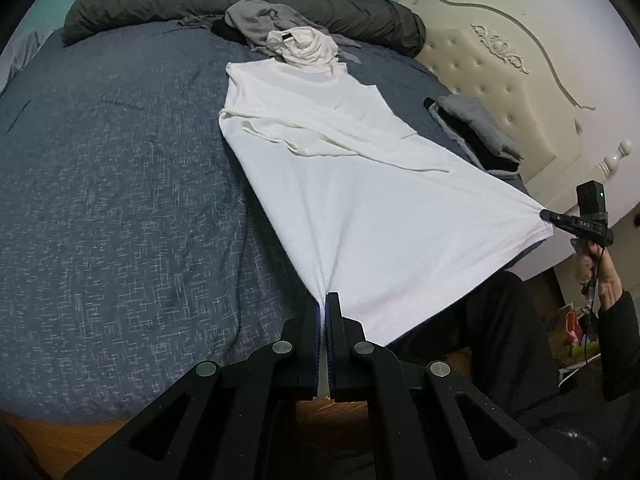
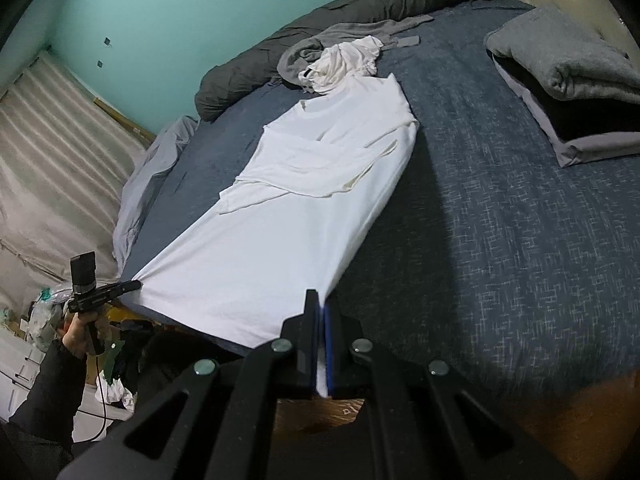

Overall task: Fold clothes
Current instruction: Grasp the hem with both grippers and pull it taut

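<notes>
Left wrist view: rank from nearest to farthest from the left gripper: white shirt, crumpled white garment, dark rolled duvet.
1. White shirt: clamped in the left gripper, spread up the bed.
2. Crumpled white garment: beyond the shirt's far end.
3. Dark rolled duvet: along the bed's far edge, against the green wall.

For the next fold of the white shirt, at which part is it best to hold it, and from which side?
Probably at its two hem corners, from the bed's near edge, as now: the left gripper and the right gripper are each shut on one. The white shirt lies lengthwise with its sleeves already folded in, so the hem can be carried toward the collar.
</notes>
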Demonstrator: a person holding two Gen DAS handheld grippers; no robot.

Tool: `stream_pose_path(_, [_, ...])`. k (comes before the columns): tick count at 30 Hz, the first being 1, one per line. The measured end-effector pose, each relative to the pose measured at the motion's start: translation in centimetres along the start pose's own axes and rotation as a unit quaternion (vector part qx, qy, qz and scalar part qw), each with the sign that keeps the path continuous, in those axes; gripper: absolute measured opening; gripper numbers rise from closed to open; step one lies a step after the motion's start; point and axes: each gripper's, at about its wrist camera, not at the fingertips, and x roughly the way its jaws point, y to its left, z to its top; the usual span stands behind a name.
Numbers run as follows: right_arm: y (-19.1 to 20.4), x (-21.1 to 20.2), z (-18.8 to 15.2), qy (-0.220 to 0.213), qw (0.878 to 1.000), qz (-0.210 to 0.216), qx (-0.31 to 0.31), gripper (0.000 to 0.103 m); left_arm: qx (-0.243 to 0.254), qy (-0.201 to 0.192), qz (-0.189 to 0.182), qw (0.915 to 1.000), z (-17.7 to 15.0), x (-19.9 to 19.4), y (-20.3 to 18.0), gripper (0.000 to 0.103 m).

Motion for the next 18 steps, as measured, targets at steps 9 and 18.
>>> stream_pose_path(9, [2.1, -2.6, -2.2, -0.006, 1.000, 0.016, -0.020, 0.002, 0.019, -0.006, -0.007, 0.9998, -2.2, -2.6, -1.1, 0.002])
stream_pose_path(18, [2.6, -3.0, -2.8, 0.003, 0.999, -0.004, -0.032, 0.002, 0.023, -0.001, -0.007, 0.9997, -2.1, -2.2, -0.9, 0.002])
